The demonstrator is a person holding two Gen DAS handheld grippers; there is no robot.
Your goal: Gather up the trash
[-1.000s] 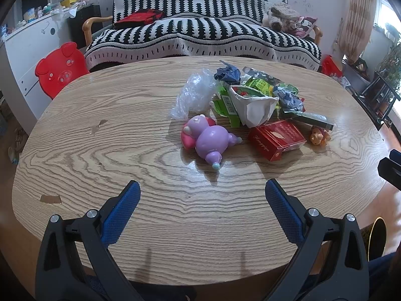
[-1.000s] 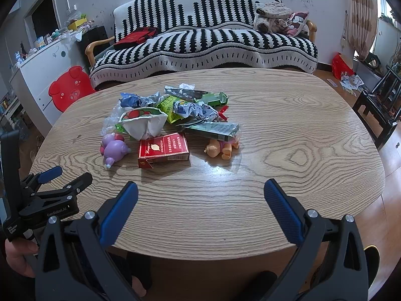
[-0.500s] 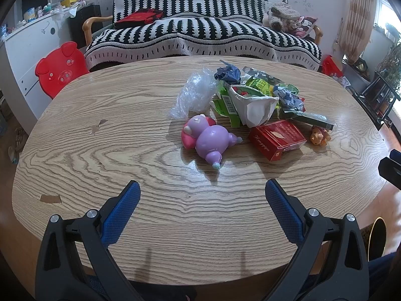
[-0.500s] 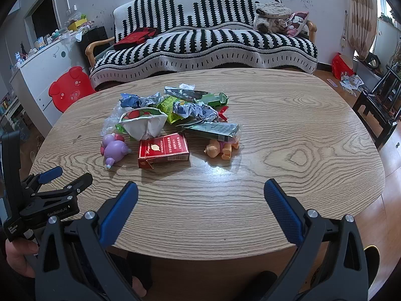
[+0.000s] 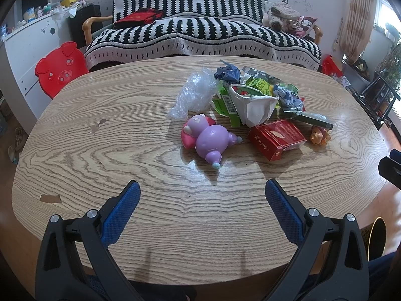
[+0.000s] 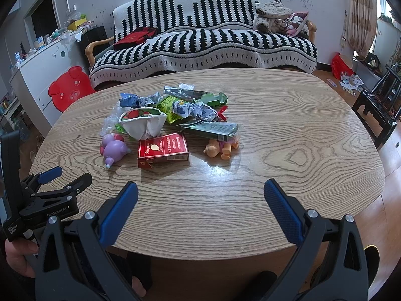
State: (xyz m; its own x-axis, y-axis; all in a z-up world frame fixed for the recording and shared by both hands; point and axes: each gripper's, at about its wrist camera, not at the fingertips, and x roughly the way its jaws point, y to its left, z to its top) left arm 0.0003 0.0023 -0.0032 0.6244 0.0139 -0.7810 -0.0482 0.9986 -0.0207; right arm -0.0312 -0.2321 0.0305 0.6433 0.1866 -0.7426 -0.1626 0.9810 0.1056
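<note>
A heap of trash lies mid-table: a red cigarette box (image 5: 277, 136) (image 6: 163, 150), a crushed white paper cup (image 5: 254, 105) (image 6: 144, 124), a clear plastic bag (image 5: 194, 94), green wrappers (image 6: 170, 105), crumpled blue paper (image 5: 226, 72) and a dark green box (image 6: 213, 129). A purple toy pig (image 5: 209, 140) (image 6: 114, 149) and a small orange toy (image 6: 220, 148) lie beside it. My left gripper (image 5: 201, 190) is open and empty, over the near table edge. My right gripper (image 6: 200, 190) is open and empty, also short of the heap.
The oval wooden table (image 5: 100, 160) fills both views. A black-and-white striped sofa (image 6: 205, 42) stands behind it. A red pig-shaped stool (image 5: 59, 69) and a white cabinet (image 6: 40, 72) are at the far left. A dark chair (image 6: 381, 102) stands at the right.
</note>
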